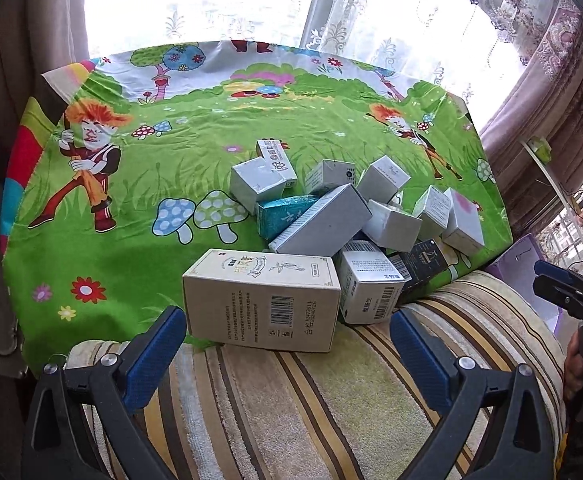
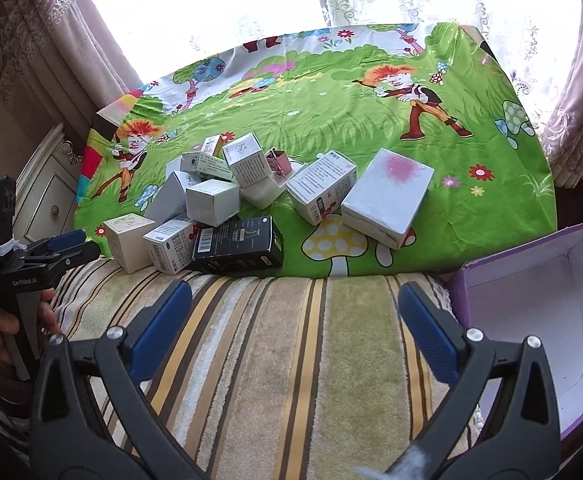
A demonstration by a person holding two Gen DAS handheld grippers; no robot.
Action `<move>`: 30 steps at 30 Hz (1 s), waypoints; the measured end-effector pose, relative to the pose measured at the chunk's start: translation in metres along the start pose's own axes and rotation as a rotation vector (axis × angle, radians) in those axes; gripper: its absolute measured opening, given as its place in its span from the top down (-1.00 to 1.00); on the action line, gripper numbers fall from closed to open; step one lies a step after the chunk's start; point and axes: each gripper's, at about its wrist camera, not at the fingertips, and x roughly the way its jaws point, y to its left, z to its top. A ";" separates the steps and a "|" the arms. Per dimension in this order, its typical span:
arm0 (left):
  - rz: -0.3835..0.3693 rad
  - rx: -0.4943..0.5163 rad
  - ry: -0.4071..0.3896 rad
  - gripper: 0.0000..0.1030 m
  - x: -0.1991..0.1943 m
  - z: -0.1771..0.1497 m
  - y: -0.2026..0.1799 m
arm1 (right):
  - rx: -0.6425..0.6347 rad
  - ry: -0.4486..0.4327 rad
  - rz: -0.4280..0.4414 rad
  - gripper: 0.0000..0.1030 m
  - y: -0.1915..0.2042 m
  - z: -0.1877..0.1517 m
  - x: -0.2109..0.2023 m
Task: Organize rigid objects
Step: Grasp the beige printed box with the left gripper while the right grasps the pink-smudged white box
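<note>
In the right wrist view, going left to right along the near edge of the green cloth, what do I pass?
left gripper → cream box → white barcode box → black box → white box with the pink smudge → purple box, open and off the cloth.

Roughly thirteen small cartons, one purple box

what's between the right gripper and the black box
Only bare striped towel. In the right wrist view, the open right gripper points toward the black box, which sits at the edge of the green cloth, with nothing in between.
</note>
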 end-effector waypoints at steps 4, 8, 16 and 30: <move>0.018 0.033 0.026 -1.00 0.009 0.007 0.001 | 0.049 -0.004 -0.035 -1.00 -0.021 0.019 0.009; 0.004 0.038 0.062 -1.00 0.019 0.012 0.005 | 0.112 0.012 -0.060 -1.00 -0.037 0.033 0.024; -0.006 0.049 0.085 -1.00 0.028 0.016 0.008 | 0.168 0.057 -0.126 -1.00 -0.045 0.056 0.063; -0.072 0.107 0.140 -1.00 0.043 0.024 0.020 | 0.203 0.137 -0.215 -1.00 -0.058 0.069 0.109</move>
